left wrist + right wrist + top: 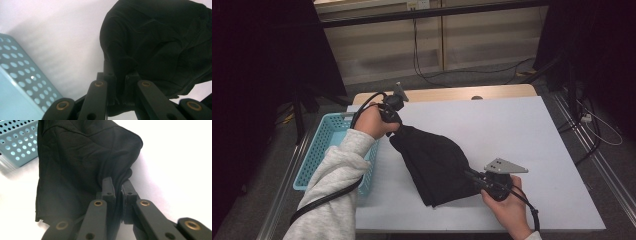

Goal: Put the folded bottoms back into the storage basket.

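High view: white desk (522,145) across the middle, wooden edge along its far side, grey floor and dangling cables beyond at 12 o'clock. Black cloth (434,167) folded on the desk near centre, stretched from 10 o'clock to 4 o'clock between the two grippers, upper end lifted off the surface, lower part resting on it. Light blue perforated basket (319,150) off the desk's left edge at 9 o'clock, just beside the cloth's raised corner, partly covered by a grey sleeve (334,195); contents impossible to tell from here, visible part bare. Left gripper (393,120) at the cloth's upper corner, fingers closed on the fabric. Right gripper (472,176) at the cloth's lower right edge, fingers likewise clamped on the cloth, grey three-cornered plate on top.

Left gripper view: fingers (110,82) pinching a bunched fold of cloth (155,45), fabric hanging away toward 1 o'clock, basket wall (25,75) with round holes at 8 o'clock, a detail lost from above.

Right gripper view: fingers (108,187) nearly together with cloth (82,160) gathered between them, creases and a raw hem at 7 o'clock plainly seen, basket corner (18,142) at 10 o'clock, white desk (180,170) bare at 3 o'clock.
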`<state>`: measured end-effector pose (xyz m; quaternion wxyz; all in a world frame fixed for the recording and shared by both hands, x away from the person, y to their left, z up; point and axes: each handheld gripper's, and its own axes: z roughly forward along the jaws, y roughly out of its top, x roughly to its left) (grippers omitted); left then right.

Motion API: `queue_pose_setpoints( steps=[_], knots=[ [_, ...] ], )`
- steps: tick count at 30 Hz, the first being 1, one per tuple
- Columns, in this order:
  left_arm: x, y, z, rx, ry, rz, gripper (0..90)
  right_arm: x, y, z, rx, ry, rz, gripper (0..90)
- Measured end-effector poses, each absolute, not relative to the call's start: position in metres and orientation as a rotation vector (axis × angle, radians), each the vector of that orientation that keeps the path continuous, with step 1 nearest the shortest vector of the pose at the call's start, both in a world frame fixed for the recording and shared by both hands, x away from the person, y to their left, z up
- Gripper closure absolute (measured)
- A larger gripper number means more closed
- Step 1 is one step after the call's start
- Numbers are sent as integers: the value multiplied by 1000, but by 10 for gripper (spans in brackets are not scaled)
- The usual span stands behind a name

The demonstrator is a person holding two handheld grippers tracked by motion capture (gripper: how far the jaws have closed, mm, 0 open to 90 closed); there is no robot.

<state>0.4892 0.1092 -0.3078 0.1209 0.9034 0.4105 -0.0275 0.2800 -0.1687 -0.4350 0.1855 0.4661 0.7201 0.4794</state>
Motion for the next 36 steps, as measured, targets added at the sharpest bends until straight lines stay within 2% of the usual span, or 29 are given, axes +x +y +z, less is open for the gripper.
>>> queue_pose_setpoints(
  steps=[36],
  knots=[
    [496,135,-253,2708,1249,-40,841,287,-135,-417,1191,1939,1470,837]
  ],
)
